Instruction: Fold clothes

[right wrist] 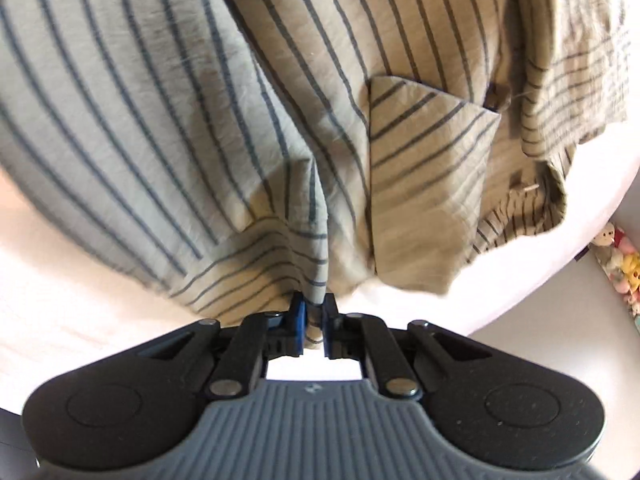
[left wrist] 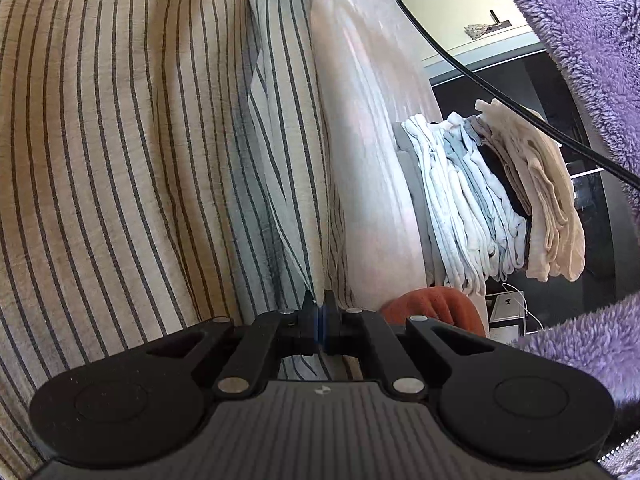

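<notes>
A beige shirt with thin dark stripes (left wrist: pixel 120 140) fills the left wrist view, hanging in folds over a pale pink bed surface (left wrist: pixel 372 160). My left gripper (left wrist: pixel 319 306) is shut on a pinched edge of this striped shirt. In the right wrist view the same striped shirt (right wrist: pixel 240 100) lies spread on the white bed (right wrist: pixel 60 300), with a chest pocket (right wrist: pixel 424 168) showing at the right. My right gripper (right wrist: pixel 314 312) is shut on a fold of the shirt's near edge, the cloth squeezed between its blue pads (right wrist: pixel 298 320).
A stack of folded clothes (left wrist: pixel 500 200), white, grey and cream, stands at the bed's far side. An orange cloth (left wrist: pixel 436 306) lies near my left gripper. A purple fleece sleeve (left wrist: pixel 580 20) and a black cable (left wrist: pixel 460 60) cross the top right. Plush toys (right wrist: pixel 620 260) sit beyond the bed edge.
</notes>
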The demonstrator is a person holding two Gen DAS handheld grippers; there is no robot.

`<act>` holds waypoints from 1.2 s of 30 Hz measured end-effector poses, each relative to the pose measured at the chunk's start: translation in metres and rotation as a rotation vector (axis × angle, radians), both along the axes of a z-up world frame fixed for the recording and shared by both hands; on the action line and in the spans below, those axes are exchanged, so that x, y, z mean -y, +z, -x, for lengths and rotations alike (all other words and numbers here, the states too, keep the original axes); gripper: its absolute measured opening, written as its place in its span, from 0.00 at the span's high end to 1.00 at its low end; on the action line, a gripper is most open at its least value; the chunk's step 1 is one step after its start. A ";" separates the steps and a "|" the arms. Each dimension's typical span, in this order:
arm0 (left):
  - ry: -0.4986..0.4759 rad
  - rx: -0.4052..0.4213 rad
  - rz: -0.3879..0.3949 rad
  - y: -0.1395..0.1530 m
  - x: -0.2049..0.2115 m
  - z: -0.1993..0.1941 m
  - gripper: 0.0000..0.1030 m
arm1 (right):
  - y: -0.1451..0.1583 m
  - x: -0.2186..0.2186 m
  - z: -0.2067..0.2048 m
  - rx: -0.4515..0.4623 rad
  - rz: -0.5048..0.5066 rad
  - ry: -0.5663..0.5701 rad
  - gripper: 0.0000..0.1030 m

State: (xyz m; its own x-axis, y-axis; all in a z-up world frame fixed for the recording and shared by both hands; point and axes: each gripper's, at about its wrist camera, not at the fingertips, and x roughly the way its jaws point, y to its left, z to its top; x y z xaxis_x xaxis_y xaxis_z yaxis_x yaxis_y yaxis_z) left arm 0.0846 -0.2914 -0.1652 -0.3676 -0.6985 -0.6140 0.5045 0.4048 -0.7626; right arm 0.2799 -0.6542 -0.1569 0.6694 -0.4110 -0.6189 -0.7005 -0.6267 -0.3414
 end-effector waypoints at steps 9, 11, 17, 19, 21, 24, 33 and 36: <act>-0.034 0.007 0.029 0.007 0.000 0.012 1.00 | 0.024 -0.017 0.009 0.094 -0.031 -0.002 0.95; -0.063 0.004 0.053 0.011 0.001 0.017 1.00 | 0.037 -0.023 -0.002 0.129 -0.035 0.023 0.95; -0.115 -0.004 0.059 0.012 0.000 0.029 1.00 | 0.051 -0.050 -0.016 0.178 -0.067 0.065 0.95; -0.117 -0.011 0.048 0.009 -0.002 0.031 1.00 | 0.043 -0.062 -0.020 0.152 -0.059 0.077 0.95; -0.116 -0.016 0.049 0.008 -0.004 0.030 1.00 | 0.033 -0.072 -0.024 0.129 -0.049 0.079 0.95; -0.116 -0.026 0.056 0.006 -0.007 0.029 1.00 | 0.021 -0.084 -0.029 0.105 -0.042 0.076 0.95; -0.125 -0.090 0.127 0.003 0.001 0.021 1.00 | 0.033 -0.057 -0.003 0.104 -0.014 0.021 0.95; -0.131 -0.102 0.164 0.009 0.011 0.027 1.00 | 0.041 -0.026 0.011 0.117 0.002 -0.020 0.95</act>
